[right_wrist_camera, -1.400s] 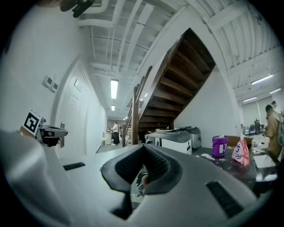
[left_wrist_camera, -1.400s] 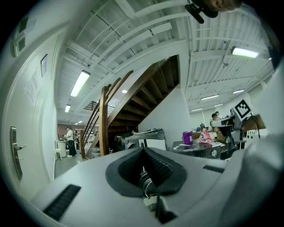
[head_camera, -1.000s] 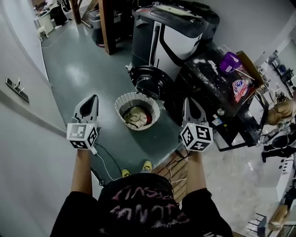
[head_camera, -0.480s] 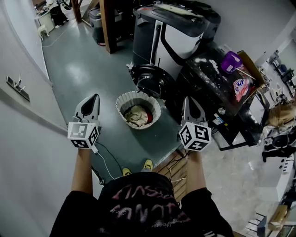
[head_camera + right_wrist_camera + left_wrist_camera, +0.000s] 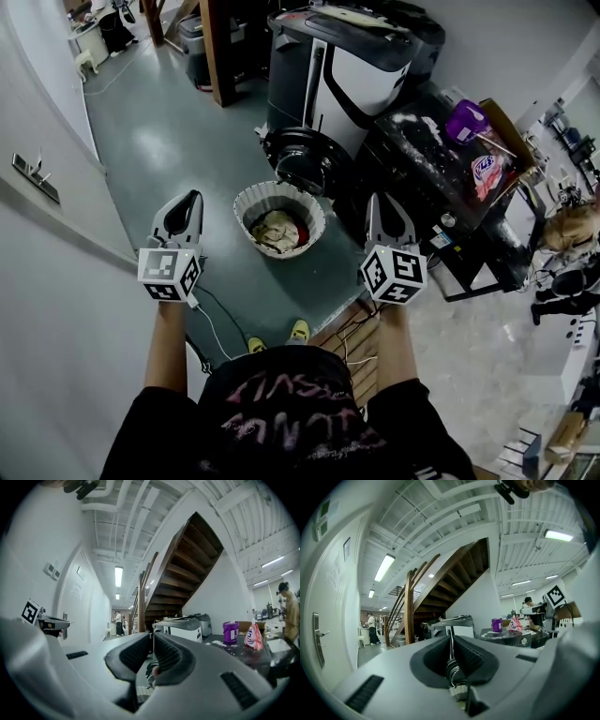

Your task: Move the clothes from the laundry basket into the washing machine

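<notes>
- Looks like the very start: clothes point(image 5: 279, 232) all piled in the basket point(image 5: 246, 202) on the floor, nothing lifted out yet.
- Found the basket right in front of the washing machine point(image 5: 361, 80), just beside the round dark door point(image 5: 300, 161). No telling open or closed from up here.
- Left gripper point(image 5: 192, 195) held level, off to the basket's left and well above it. Jaws barely a crack apart and opening, nothing between them.
- Same deal for the right gripper point(image 5: 375, 199) on the basket's right: narrow slit, opening, empty.
- Next up, probably: spread one set of jaws wide, tip it down into the basket, and pinch a decent fold of the top garment.
- Worth biting deep into the fabric to avoid dropping it on the way to the door.
- Also worth checking that door before carrying anything over.
</notes>
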Tool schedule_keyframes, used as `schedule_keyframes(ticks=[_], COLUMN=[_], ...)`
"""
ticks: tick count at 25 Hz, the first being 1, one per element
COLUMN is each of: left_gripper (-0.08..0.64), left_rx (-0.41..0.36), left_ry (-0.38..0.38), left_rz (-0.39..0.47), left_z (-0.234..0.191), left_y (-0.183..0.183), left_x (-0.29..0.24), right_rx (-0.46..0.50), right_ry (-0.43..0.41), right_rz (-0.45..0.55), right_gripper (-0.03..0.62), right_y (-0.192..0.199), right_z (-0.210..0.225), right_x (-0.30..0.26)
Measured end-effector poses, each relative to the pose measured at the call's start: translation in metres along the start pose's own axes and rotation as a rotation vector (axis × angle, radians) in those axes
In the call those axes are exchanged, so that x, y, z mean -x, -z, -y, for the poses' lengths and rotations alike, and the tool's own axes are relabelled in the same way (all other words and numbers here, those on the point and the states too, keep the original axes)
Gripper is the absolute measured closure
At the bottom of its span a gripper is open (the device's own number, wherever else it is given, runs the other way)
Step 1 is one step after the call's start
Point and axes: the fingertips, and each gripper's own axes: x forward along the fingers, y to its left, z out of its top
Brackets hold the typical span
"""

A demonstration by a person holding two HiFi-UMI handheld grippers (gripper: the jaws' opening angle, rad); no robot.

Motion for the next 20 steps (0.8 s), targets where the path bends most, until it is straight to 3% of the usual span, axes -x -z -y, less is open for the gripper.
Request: schedule_keyframes(ticks=[3,10,20], left_gripper=[0.473,0.327,0.229], left_rx=[0.006,0.011,0.031], left_ry=[0.015,0.013,-0.008], left_rz=[-0.013,-0.01,-0.004], left_z=[0.002,0.001,-0.01], left_y=[0.002,0.002,0.004], left_x=[-0.001,-0.003,0.0], right_rx=[-0.004,-0.008,-0.005], right_ry=[-0.015,-0.03,-0.066], right_rz=[-0.007,-0.004,0.0], right_gripper=[0.525,0.363,0.258], right_y=[0.002,0.003,0.004], right_z=[-0.004,-0.003,-0.012], right_x=[0.001,0.002,0.001])
